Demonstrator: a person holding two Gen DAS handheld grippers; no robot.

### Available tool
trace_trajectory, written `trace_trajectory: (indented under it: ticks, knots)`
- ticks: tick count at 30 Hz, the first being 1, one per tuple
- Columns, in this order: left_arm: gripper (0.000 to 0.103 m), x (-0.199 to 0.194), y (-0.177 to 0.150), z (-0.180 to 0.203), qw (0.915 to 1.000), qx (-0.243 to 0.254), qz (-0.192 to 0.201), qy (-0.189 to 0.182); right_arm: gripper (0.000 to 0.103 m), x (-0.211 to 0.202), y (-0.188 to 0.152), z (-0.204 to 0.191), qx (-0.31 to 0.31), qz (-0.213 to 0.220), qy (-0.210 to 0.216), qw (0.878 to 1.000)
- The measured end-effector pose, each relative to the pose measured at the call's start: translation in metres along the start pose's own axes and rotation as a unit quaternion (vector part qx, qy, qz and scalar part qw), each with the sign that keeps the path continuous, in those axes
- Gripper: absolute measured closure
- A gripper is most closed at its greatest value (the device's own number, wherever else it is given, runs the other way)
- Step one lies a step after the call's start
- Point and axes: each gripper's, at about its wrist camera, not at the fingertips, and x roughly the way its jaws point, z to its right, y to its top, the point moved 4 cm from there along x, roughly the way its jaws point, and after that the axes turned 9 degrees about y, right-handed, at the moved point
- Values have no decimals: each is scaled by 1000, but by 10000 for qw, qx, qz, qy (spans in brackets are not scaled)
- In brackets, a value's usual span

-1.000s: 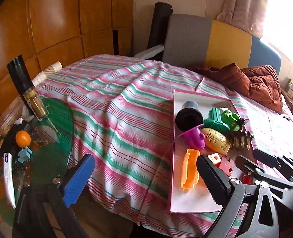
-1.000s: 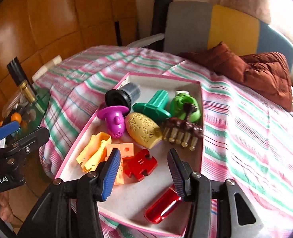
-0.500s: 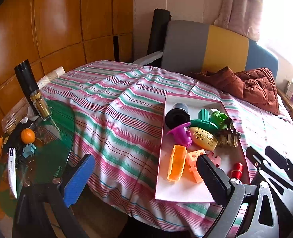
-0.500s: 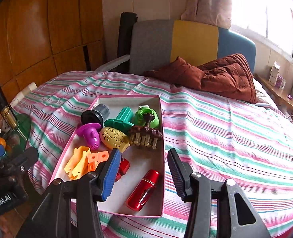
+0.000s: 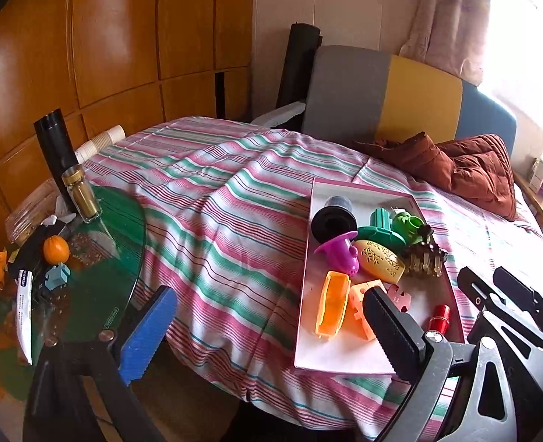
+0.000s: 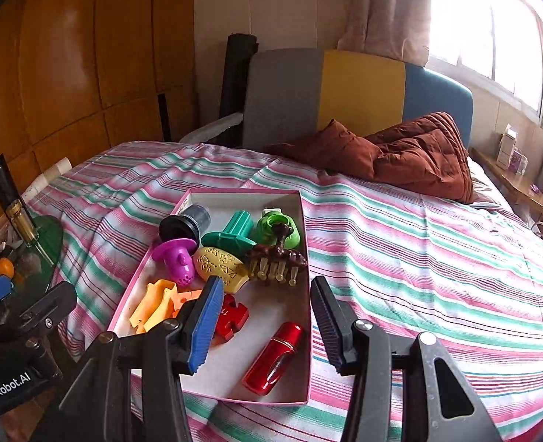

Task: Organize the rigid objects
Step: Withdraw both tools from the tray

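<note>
Mixed plastic toys [image 6: 219,263] in pink-rimmed tray [image 6: 305,294]

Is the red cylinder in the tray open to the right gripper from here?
Probably yes: the red cylinder lies alone near the tray's front corner, and the right gripper, open and empty, hangs above it.

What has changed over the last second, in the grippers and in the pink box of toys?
Both grippers backed away from the pink box, so more of the bed shows. The right gripper and left gripper stay open and empty. The red cylinder, yellow oval and the rest lie unmoved.
</note>
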Motion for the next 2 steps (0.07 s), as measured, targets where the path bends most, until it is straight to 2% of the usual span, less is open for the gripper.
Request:
trace_trajectory:
  ticks: [2]
  knots:
    - [2,1,0,-1,10000,-10,-36,-21,53,1,-1,-3,-64,-15,15,10000]
